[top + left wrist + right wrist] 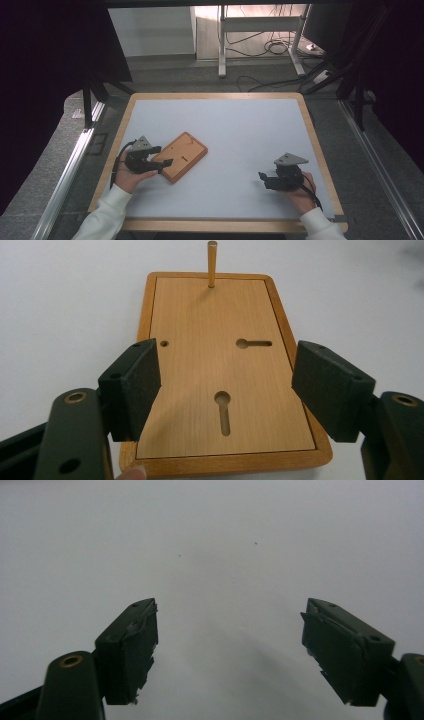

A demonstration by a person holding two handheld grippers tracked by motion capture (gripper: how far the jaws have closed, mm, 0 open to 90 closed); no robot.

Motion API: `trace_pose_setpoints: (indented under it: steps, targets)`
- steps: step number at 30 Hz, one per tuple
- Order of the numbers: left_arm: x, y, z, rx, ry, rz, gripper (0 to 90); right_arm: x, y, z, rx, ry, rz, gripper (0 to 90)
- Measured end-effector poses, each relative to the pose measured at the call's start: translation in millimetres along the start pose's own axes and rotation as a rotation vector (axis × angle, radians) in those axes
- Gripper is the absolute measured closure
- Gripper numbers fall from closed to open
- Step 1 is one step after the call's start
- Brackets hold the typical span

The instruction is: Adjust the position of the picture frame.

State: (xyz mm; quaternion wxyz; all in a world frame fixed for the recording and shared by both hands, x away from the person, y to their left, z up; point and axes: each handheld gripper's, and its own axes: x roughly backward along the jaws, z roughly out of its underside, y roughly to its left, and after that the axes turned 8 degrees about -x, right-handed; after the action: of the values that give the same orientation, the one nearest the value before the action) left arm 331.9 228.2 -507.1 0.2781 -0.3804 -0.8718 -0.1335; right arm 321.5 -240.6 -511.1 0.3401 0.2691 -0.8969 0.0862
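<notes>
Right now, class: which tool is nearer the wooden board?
Left. The left tool straddles the wooden board at its near end, jaws open; the right tool sits well off to its right.

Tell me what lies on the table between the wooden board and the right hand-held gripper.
Nothing: in the high view the stretch of white table between the wooden board and the right hand-held gripper is bare.

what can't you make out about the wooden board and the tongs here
- Wooden board, left gripper view: whether the left tongs touch its side edges; their black pads cover both edges there.
- Board's near left corner, left gripper view: hidden behind the left tongs' body.
- Thin peg, high view: too small to make out.
- Right tongs, high view: their gap is too small and dark to judge; the right gripper view shows them open over the bare white table.
</notes>
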Motion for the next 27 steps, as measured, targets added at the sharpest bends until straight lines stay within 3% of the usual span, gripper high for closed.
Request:
trace_pose_setpoints:
  steps: [5, 6, 9, 18, 27]
  targets:
    - [-0.1, -0.3, -1.1, -0.002, -0.005, 0.006, 27.5, -12.4, 16.9, -15.1, 0.021, 0.002, -0.040, 26.4]
    - [-0.3, -0.6, -1.3, -0.003, -0.005, 0.008, 27.6, -19.2, 28.9, -25.6, 0.053, -0.001, -0.066, 27.7]
    - [-1.7, -1.0, -1.4, -0.004, 0.000, 0.013, 27.5, -30.9, 42.9, -39.1, 0.089, -0.002, -0.089, 28.4]
    - [-2.4, 0.4, -0.3, -0.002, 0.001, 0.015, 27.5, -78.4, 80.4, -69.7, 0.114, 0.030, -0.148, 31.7]
    - [-1.4, 0.0, -0.3, -0.005, -0.004, 0.014, 27.5, -100.6, 104.5, -93.7, 0.148, 0.014, -0.179, 35.3]
